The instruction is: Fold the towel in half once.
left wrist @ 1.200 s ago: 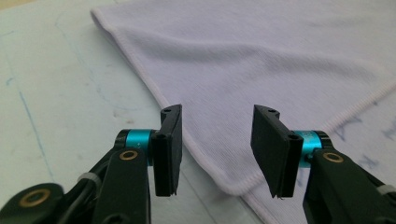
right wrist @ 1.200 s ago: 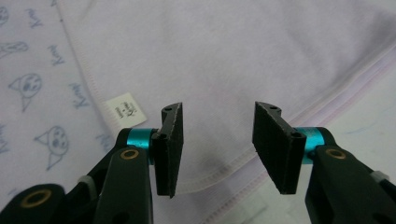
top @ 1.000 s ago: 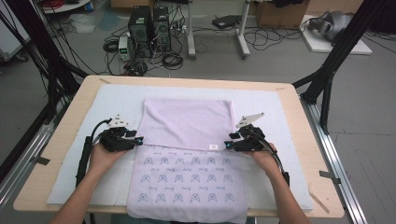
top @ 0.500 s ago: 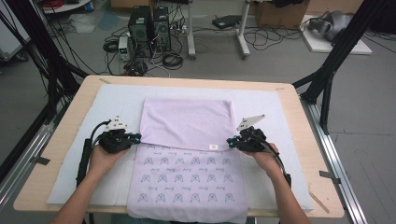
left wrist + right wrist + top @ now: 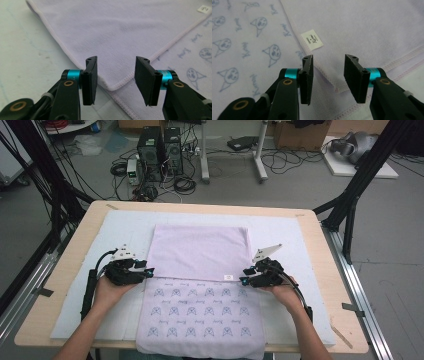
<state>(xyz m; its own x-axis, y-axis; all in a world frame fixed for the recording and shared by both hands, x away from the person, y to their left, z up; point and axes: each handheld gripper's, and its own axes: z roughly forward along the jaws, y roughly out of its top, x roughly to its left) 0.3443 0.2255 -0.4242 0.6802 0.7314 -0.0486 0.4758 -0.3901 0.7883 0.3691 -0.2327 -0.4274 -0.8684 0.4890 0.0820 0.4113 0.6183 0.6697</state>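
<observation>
Now both claws, left [image 5: 116,82] and right [image 5: 329,80], have just been opening, released above the folded towel's [image 5: 200,252] corners.

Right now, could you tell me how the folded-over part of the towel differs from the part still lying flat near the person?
The folded-over part shows a plain lilac face, while the flat near part carries rows of small blue printed figures. The folded-over part has a white label at its near right corner; the flat near part shows none. The folded-over part lies farther from the person, and the flat near part reaches the table's near edge. Both belong to one lilac towel with stitched hems.
</observation>
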